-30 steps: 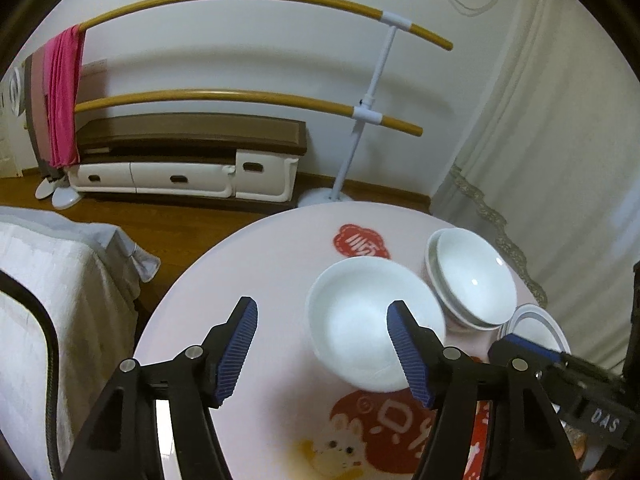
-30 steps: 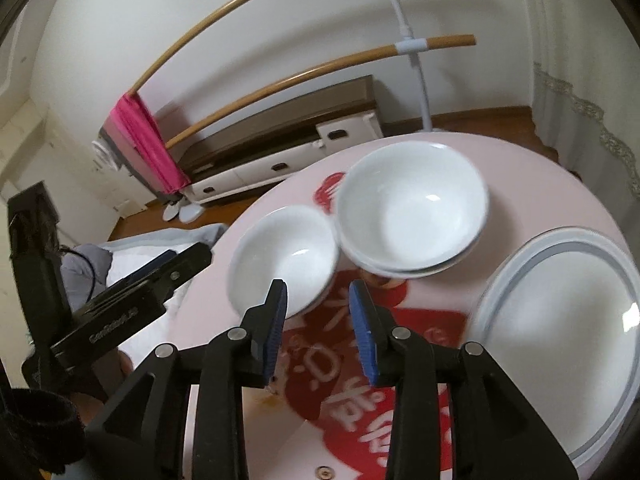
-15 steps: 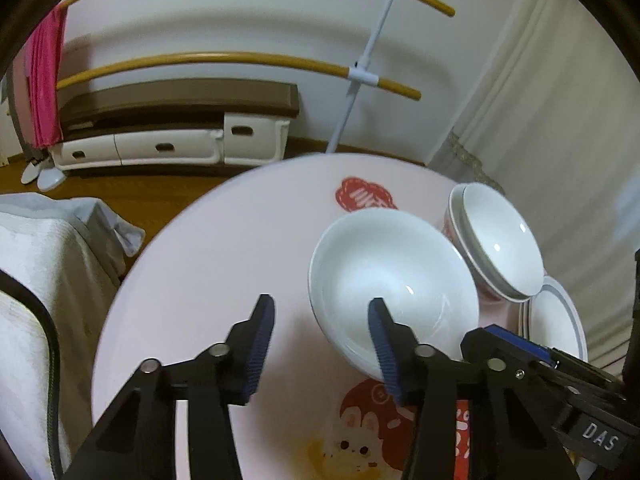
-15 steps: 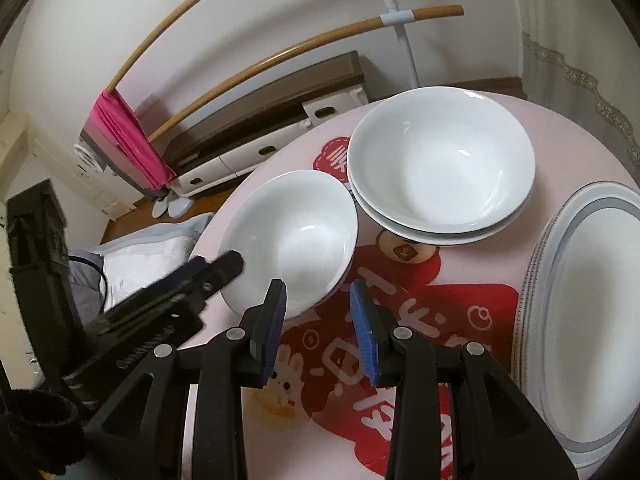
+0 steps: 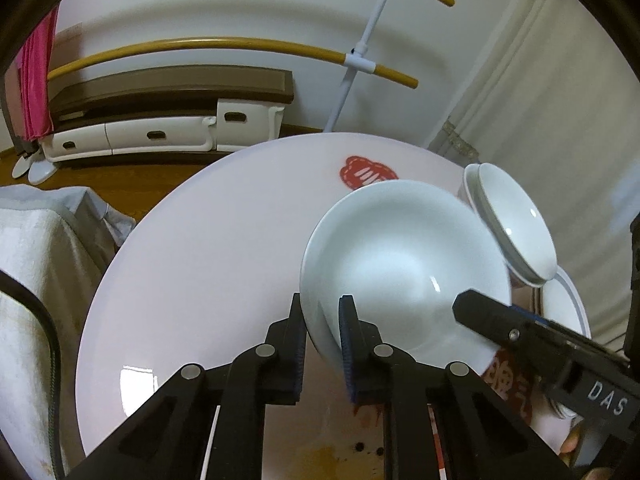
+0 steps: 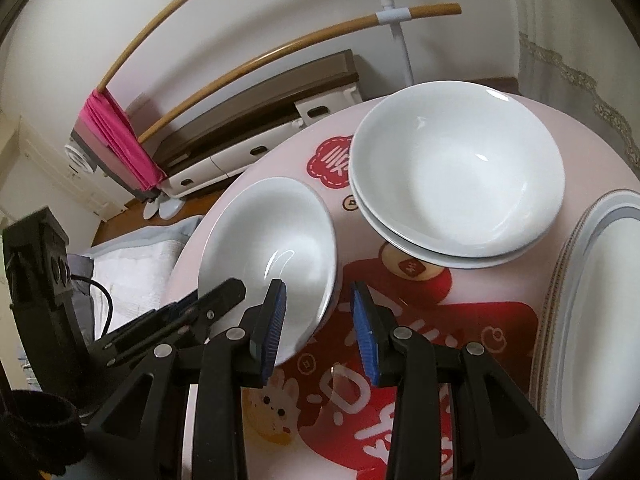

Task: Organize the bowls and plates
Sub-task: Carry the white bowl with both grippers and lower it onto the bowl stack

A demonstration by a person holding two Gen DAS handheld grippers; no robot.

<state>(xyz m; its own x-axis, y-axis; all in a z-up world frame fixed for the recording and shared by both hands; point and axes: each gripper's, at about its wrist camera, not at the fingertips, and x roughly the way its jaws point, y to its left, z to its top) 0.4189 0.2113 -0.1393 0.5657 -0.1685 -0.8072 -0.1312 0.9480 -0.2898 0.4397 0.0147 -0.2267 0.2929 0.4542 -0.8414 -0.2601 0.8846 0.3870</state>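
The left gripper [image 5: 320,344] has its blue pads clamped on the near rim of a single white bowl [image 5: 404,264] that sits on the round pink table [image 5: 208,240], one pad outside the wall and one inside. The right gripper [image 6: 316,324] stands with its jaws apart astride the same bowl's near right rim, its left pad over the inside, its right pad outside above the red print, neither seen pressing. Just right of that bowl are two stacked white bowls [image 6: 456,176], and at the far right edge a grey-rimmed plate stack [image 6: 600,320].
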